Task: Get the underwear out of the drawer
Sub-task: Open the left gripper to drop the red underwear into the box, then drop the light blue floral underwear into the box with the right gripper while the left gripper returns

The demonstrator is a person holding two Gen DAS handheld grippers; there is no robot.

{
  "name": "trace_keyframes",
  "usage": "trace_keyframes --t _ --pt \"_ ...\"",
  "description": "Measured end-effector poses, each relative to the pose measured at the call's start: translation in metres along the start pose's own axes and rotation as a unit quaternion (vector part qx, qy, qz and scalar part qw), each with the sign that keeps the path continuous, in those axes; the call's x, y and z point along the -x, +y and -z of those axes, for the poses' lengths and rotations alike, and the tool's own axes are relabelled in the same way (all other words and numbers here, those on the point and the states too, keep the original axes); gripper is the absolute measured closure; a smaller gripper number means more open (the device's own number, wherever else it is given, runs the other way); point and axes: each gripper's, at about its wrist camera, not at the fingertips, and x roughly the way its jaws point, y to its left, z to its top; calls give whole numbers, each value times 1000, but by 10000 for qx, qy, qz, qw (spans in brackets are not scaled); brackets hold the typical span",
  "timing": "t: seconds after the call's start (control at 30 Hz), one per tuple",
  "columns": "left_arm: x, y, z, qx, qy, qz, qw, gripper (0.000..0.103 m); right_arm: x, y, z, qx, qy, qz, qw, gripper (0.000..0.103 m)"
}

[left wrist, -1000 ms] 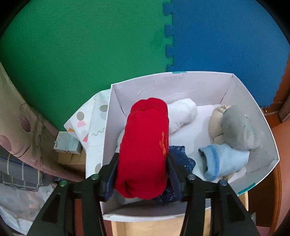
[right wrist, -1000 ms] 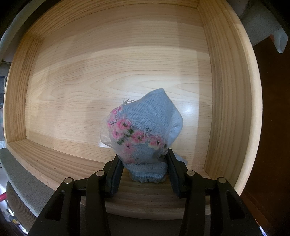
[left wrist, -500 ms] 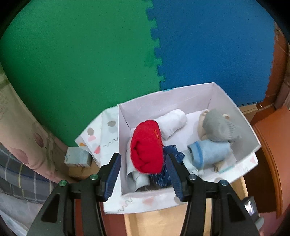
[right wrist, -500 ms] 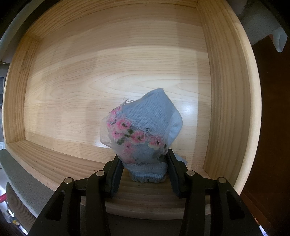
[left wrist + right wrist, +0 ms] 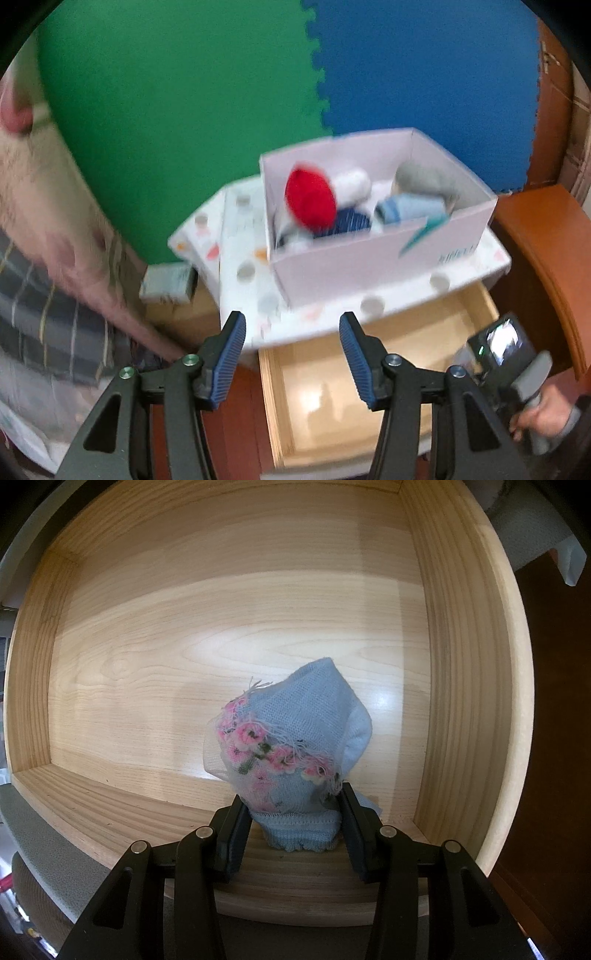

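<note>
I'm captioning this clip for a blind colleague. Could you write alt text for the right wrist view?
The right gripper points down into a pale wooden drawer, its two black fingers closed on a bunched light-blue knit garment trimmed with pink flowers. The rest of the drawer floor in view is bare wood.

Your right gripper [image 5: 291, 821] points down into the wooden drawer [image 5: 476, 657], its pads pressed on both sides of a pale blue knit garment [image 5: 299, 746] with a pink flower band. The rest of the drawer floor around it lies bare.
</note>
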Motion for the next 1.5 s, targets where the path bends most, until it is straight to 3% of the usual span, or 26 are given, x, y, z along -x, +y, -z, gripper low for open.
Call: trace_keyframes --t 0.27,0.47,0.57,0.77,1.03,1.23,1.5 --pt "-40 -4 78 571 527 -30 9970 49 2 0 -12 71 184 57 9998 60" --pt "-61 -22 107 588 632 -71 9962 49 0 13 -23 190 255 263 9991 58" --pt "-71 -26 112 607 617 -54 9962 49 3 16 -23 247 157 320 9991 61" --pt "-82 -28 114 714 612 -50 9956 49 20 14 -18 234 -222 -61 9995 67" --pt "-86 -21 116 1046 541 1 9930 49 41 14 -11 338 -621 -250 9972 70" --pt "-88 -23 115 1018 551 23 9933 49 80 -2 4 294 -1072 -384 9931 71" --pt "-87 -22 115 1058 516 139 9930 49 174 -3 2 383 -1812 -496 9814 71"
